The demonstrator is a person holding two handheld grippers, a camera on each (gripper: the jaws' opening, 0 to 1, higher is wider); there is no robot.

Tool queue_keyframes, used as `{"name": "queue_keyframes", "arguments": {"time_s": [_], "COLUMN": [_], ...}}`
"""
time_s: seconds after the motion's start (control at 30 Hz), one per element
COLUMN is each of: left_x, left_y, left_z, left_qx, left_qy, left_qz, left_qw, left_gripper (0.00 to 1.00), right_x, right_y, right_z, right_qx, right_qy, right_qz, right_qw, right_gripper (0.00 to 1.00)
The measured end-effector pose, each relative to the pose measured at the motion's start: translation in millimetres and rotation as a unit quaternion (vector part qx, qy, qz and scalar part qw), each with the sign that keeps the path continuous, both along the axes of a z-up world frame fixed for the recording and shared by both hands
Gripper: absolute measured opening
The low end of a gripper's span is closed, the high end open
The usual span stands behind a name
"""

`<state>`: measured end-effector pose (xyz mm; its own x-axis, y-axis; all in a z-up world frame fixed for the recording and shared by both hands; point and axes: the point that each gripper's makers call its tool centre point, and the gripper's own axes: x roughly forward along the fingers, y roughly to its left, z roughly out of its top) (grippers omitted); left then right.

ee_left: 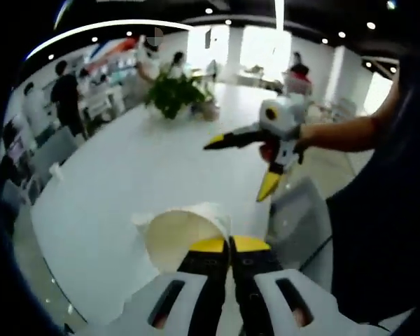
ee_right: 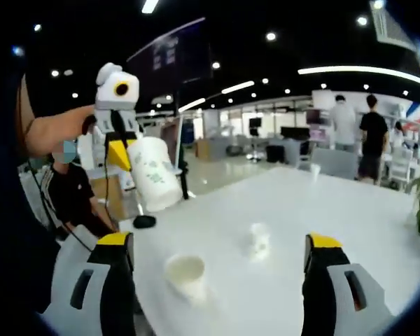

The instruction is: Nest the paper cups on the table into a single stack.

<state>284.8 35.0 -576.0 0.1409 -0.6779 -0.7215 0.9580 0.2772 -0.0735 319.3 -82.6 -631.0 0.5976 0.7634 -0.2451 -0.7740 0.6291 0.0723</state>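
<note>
Left gripper [ee_left: 229, 243]: jaws closed on the rim of a held cup [ee_left: 184, 234], lifted clear of the white counter [ee_left: 126, 168] and tilted, seemingly so it can be carried over and nested. Right gripper [ee_right: 220, 255]: jaws wide apart and empty, poised above a second cup [ee_right: 185, 274] standing mouth-up on the counter, probably to steady it or pick it up. A third cup [ee_right: 260, 241] stands further off, not yet stacked; a plant [ee_left: 173, 94] sits at the counter's far end.

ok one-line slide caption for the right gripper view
Open right gripper above a paper cup on the white table, while the left gripper holds another cup aloft.
</note>
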Motion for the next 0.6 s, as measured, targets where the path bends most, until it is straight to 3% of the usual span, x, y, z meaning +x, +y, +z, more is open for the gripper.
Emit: {"name": "queue_keyframes", "arguments": {"time_s": [0.13, 0.33, 0.47, 0.6], "left_x": [1.2, 4.1, 3.5, -1.4], "left_y": [-1.5, -2.0, -5.5, -6.8], "left_z": [4.1, 9.7, 13.1, 12.5], "left_qx": [0.042, 0.107, 0.157, 0.215], "left_qy": [-0.005, -0.028, -0.030, -0.024], "left_qz": [-0.025, -0.070, -0.101, -0.137], "left_qw": [0.9988, 0.9914, 0.9820, 0.9667], "left_gripper": [0.00, 0.00, 0.00, 0.00], "right_x": [-1.7, -3.5, -4.9, -5.6], "right_y": [-7.1, -13.6, -15.7, -16.3], "right_z": [-3.9, -6.3, -8.9, -11.9], "right_qx": [-0.002, -0.005, -0.006, -0.008], "right_qy": [0.004, 0.009, 0.013, 0.017], "right_qz": [-0.008, -0.016, -0.020, -0.021], "right_qw": [1.0000, 0.9998, 0.9997, 0.9996], "right_gripper": [1.00, 1.00, 0.99, 0.99]}}
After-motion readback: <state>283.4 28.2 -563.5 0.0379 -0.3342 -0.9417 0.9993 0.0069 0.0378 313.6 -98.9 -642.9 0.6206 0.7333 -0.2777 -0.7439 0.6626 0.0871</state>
